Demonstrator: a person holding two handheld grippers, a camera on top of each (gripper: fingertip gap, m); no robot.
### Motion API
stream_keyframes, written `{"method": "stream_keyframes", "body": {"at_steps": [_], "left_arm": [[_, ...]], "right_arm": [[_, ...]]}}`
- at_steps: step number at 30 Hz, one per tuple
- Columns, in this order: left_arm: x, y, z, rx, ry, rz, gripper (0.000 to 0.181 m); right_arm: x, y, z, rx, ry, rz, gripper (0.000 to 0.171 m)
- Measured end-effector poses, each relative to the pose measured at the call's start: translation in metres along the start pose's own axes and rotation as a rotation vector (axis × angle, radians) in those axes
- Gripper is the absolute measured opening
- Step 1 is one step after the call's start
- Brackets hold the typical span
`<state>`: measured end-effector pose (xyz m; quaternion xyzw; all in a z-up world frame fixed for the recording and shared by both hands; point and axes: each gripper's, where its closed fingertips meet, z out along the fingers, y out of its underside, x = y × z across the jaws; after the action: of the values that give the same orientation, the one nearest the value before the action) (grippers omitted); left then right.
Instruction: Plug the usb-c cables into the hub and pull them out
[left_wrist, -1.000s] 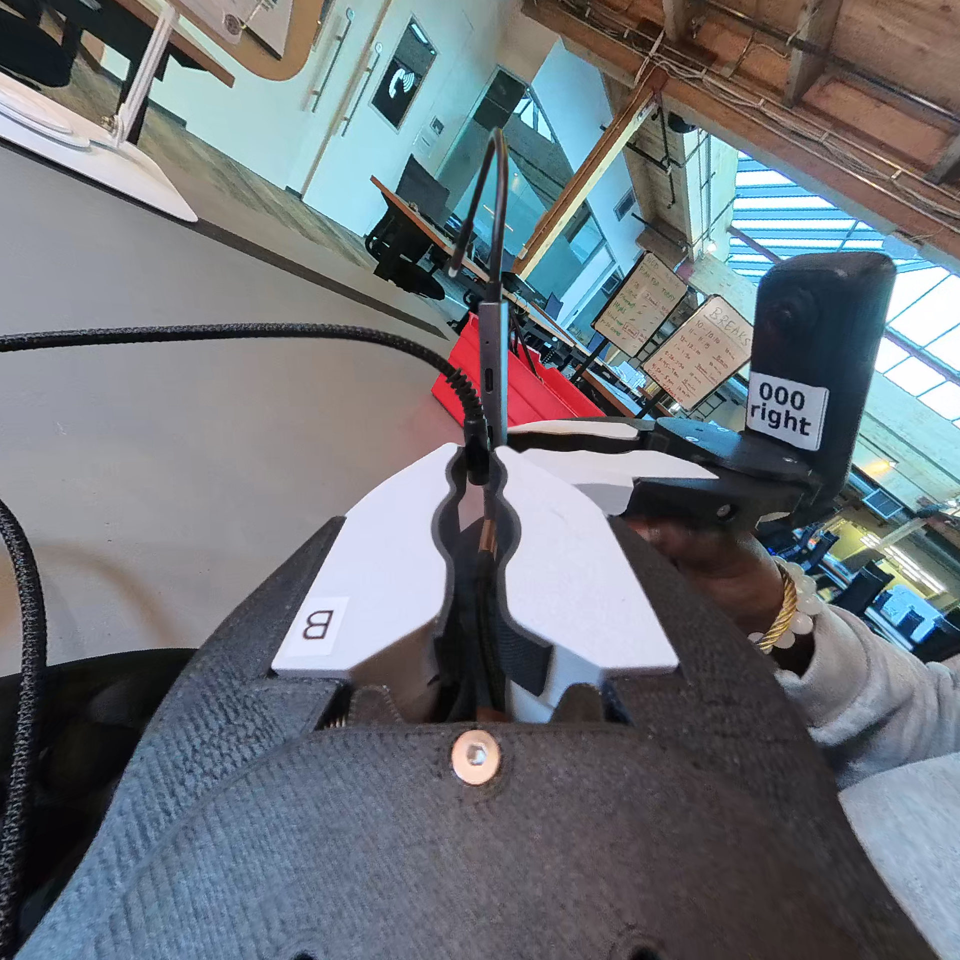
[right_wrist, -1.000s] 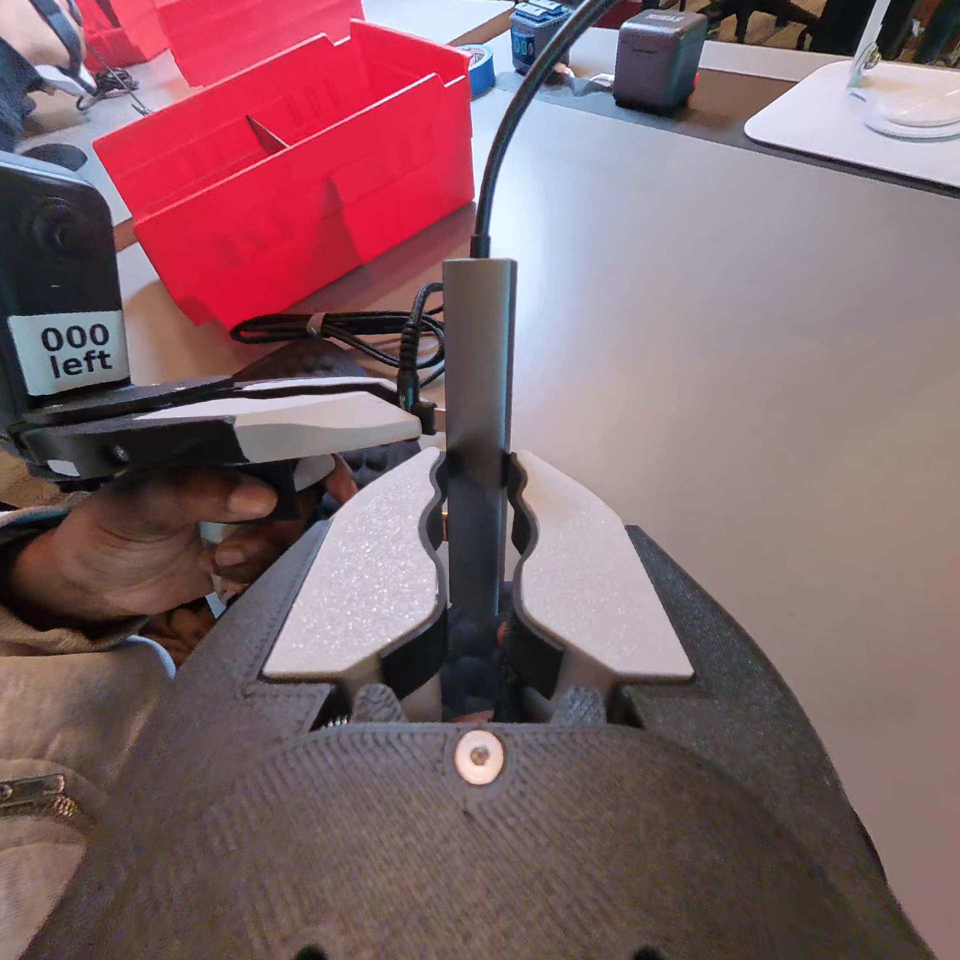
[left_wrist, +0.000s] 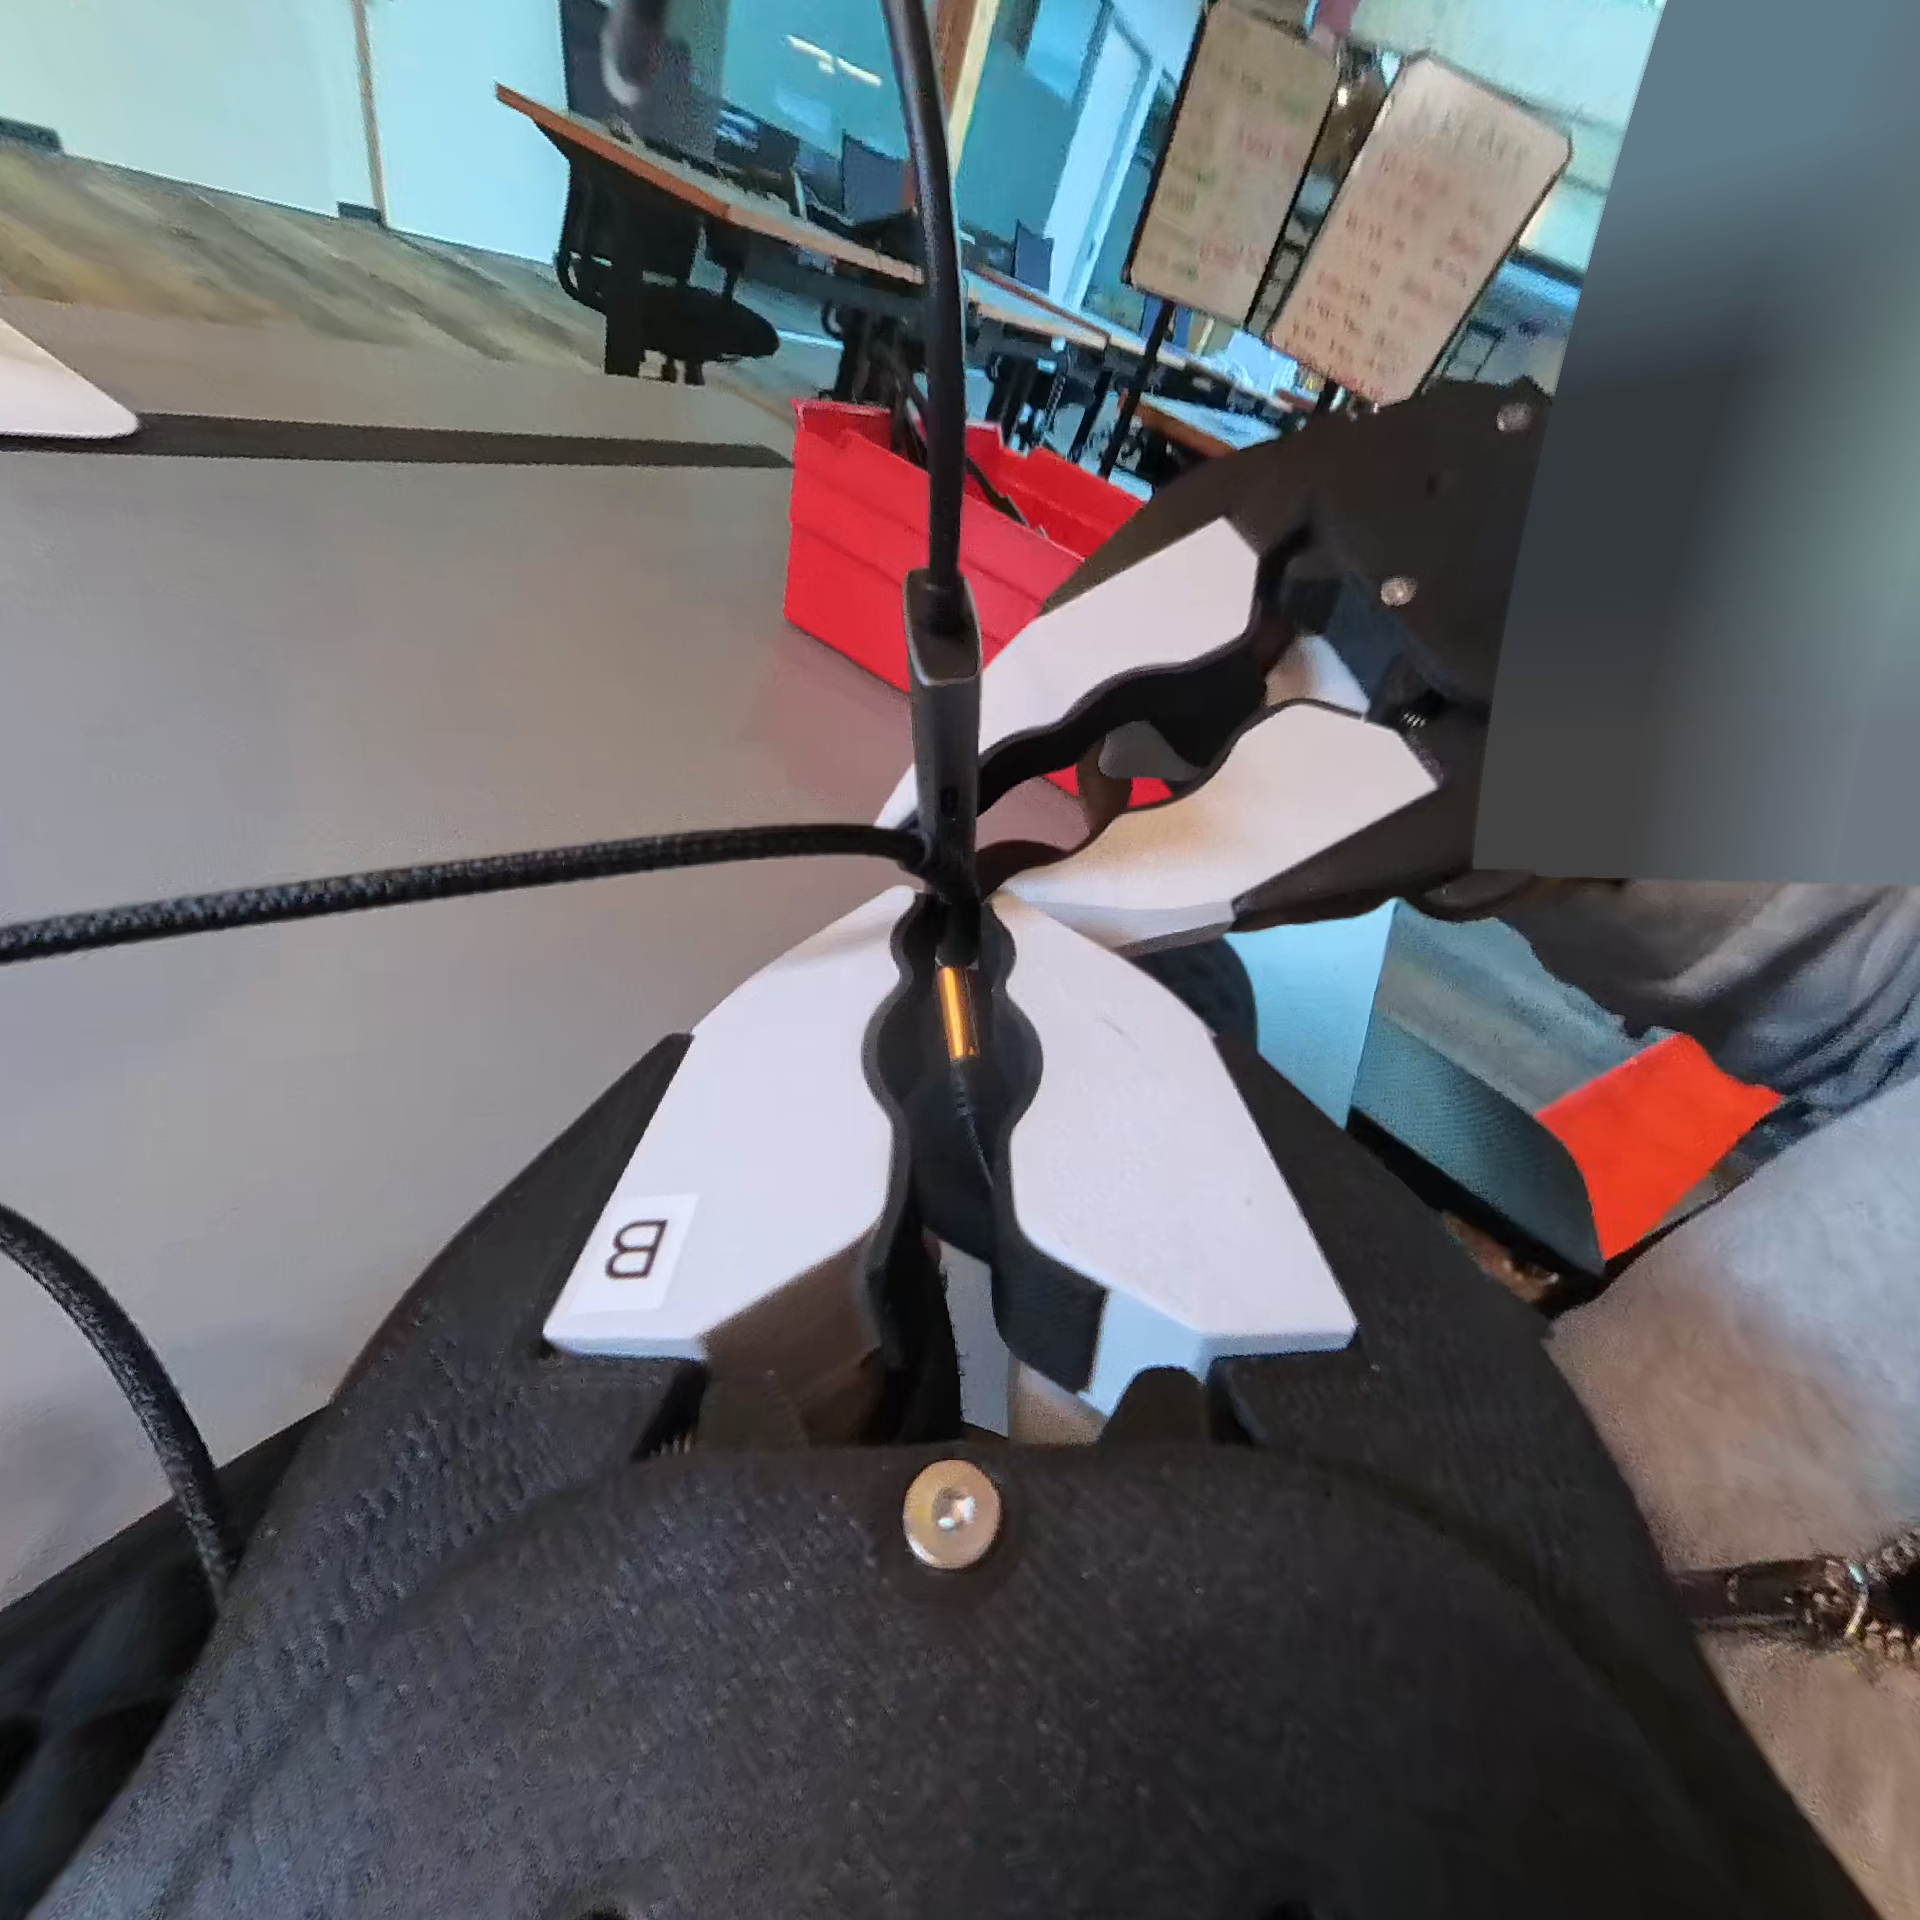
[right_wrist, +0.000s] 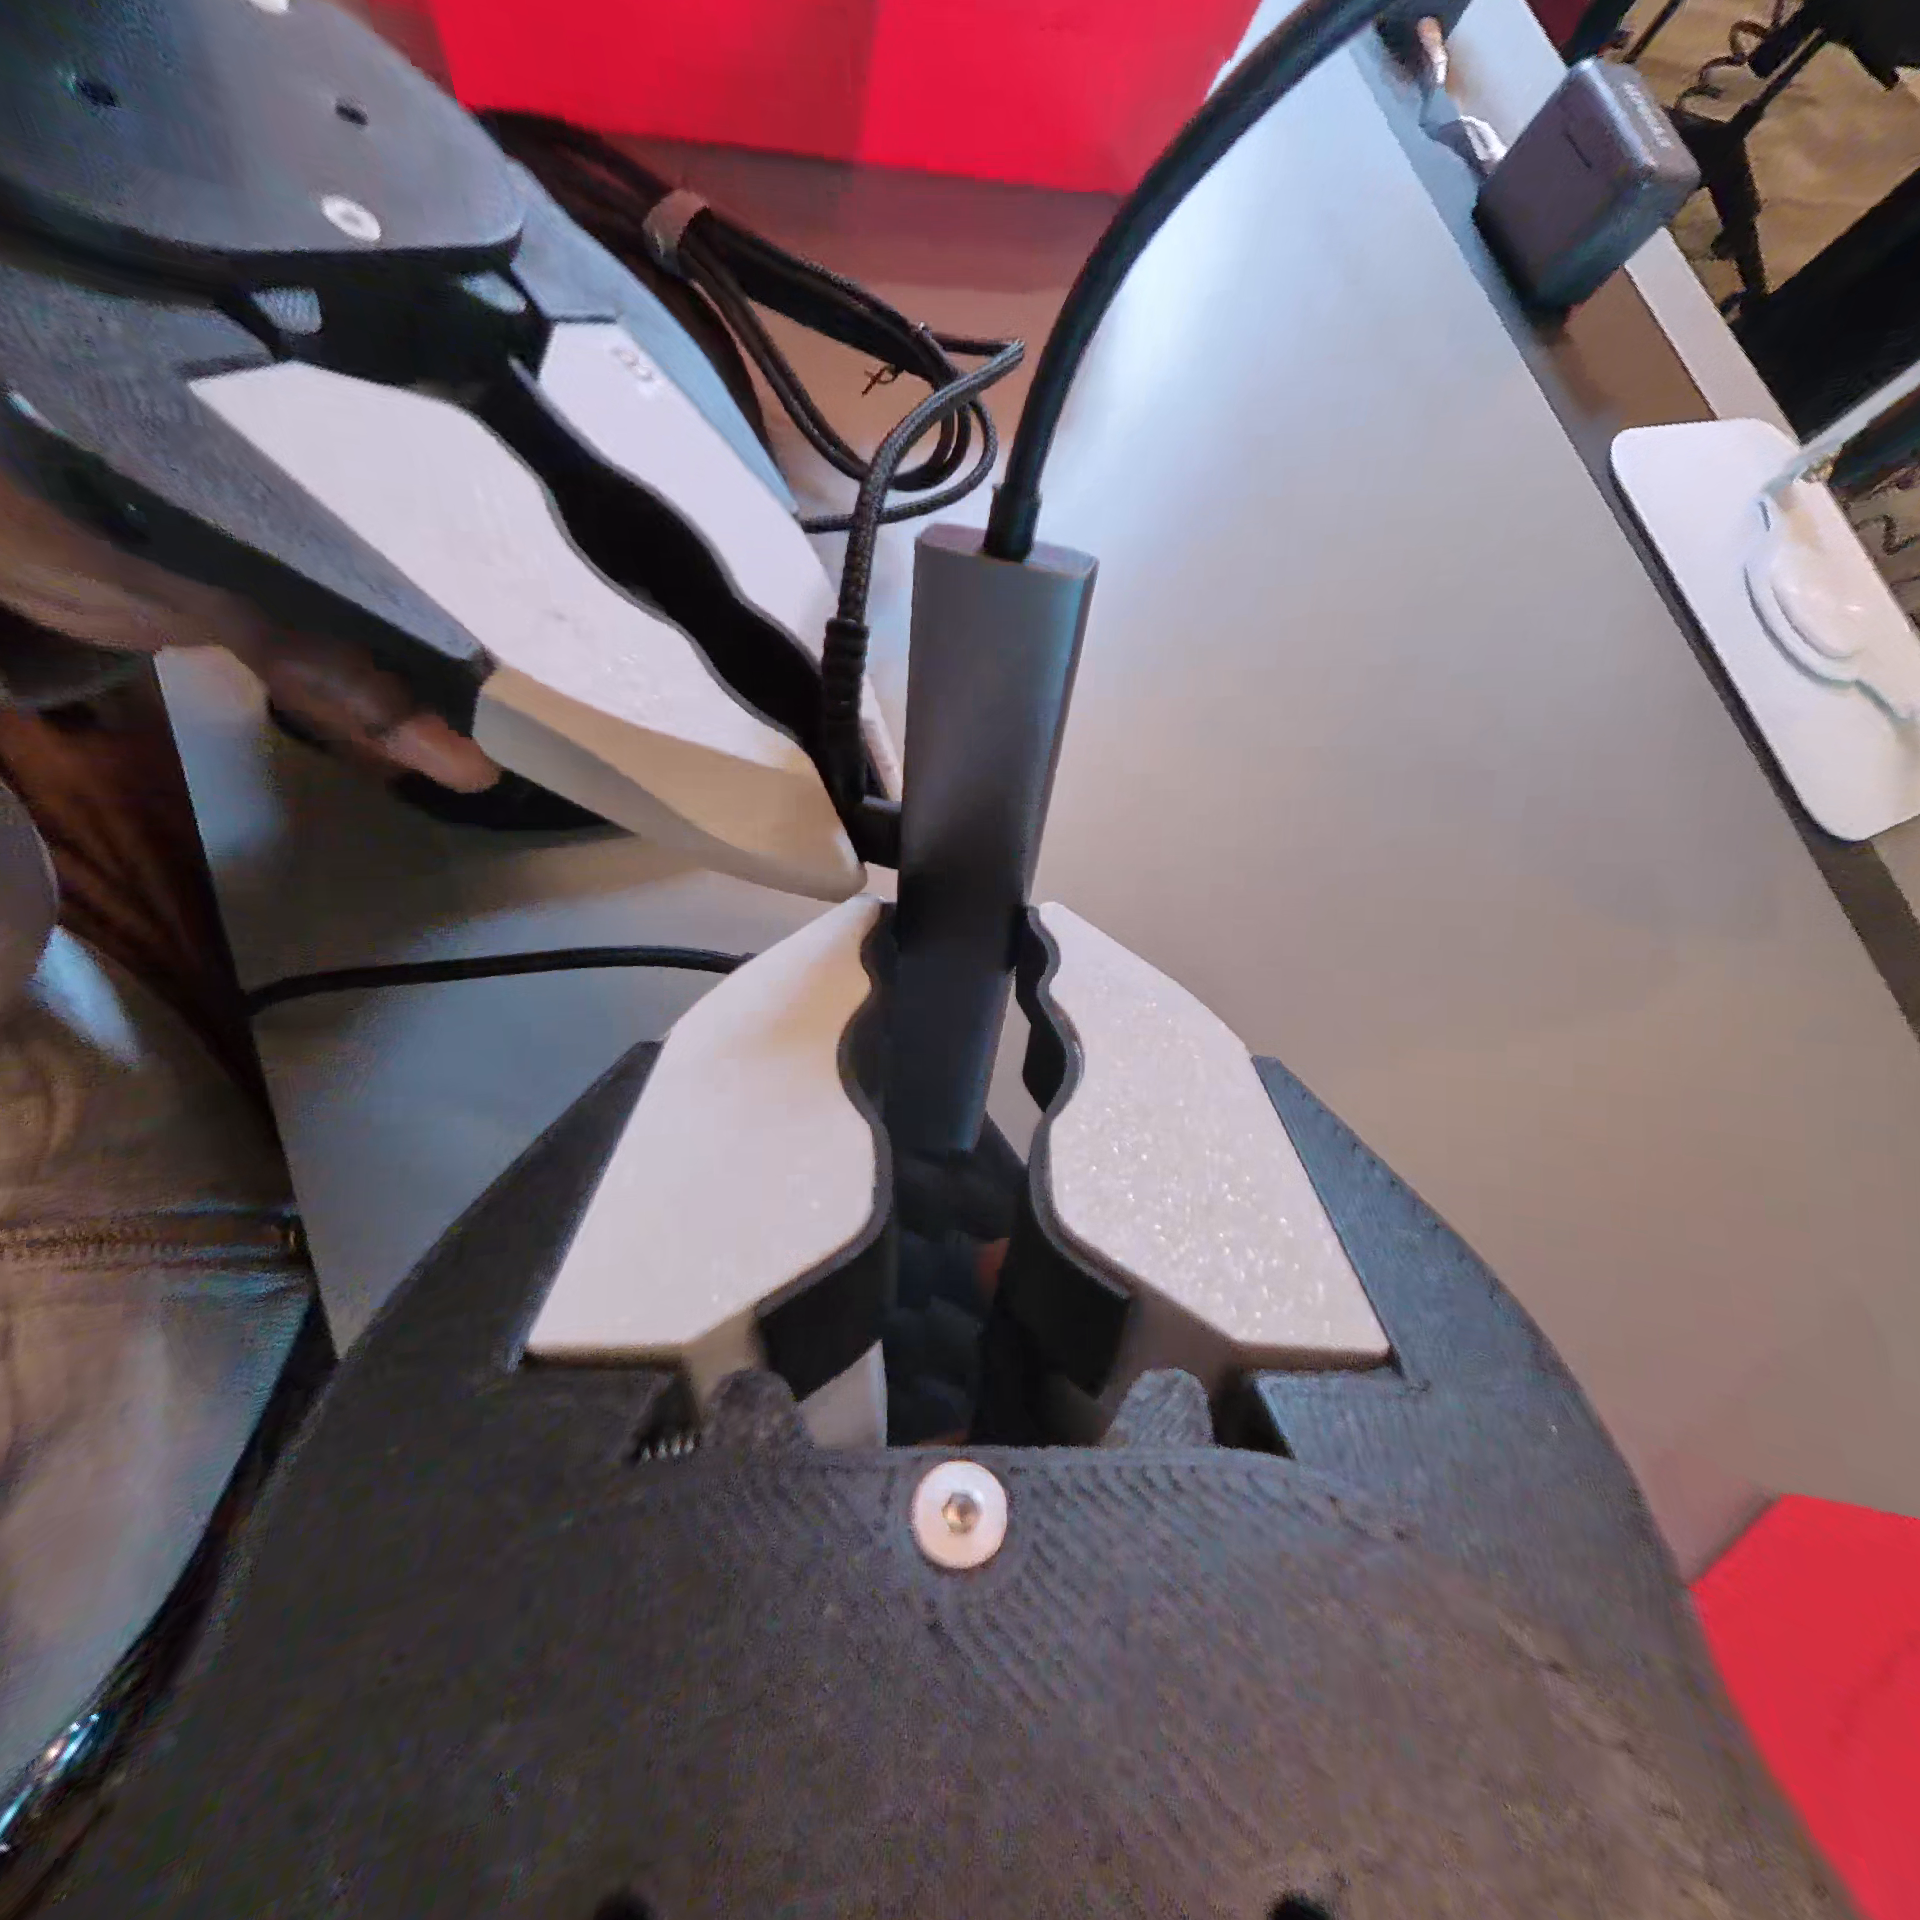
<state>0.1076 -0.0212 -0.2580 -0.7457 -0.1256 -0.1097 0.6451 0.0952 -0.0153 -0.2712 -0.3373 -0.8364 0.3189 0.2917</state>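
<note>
My right tongs (right_wrist: 951, 914) are clamped on the lower part of the grey hub (right_wrist: 987, 748), which stands upright out of them with its own smooth black lead (right_wrist: 1101, 260) rising from its top end. My left tongs (left_wrist: 951, 914) are closed tight on the plug of a braided usb-c cable (left_wrist: 416, 883), right against the hub's side; whether the plug is fully seated in the port I cannot tell. In the left wrist view, a small brass-coloured sleeve (left_wrist: 956, 1013) shows in the gap between my left fingers, below the hub. The braided cable runs away from the hub to the left over the grey worktop (left_wrist: 364, 644). Behind the hub sits a red bin (left_wrist: 883, 551), with a bundled black cable (right_wrist: 727, 249) lying in front of the bin. To the hub's right, at the worktop's far edge, rests a small dark grey box (right_wrist: 1579, 177).
</note>
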Motion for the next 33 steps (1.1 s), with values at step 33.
{"method": "stream_keyframes", "body": {"at_steps": [33], "left_arm": [[0.035,-0.114,-0.174,0.888,0.042,0.381,0.027]], "right_arm": [[0.169,-0.145,-0.239,0.512,0.705,-0.081,0.021]]}}
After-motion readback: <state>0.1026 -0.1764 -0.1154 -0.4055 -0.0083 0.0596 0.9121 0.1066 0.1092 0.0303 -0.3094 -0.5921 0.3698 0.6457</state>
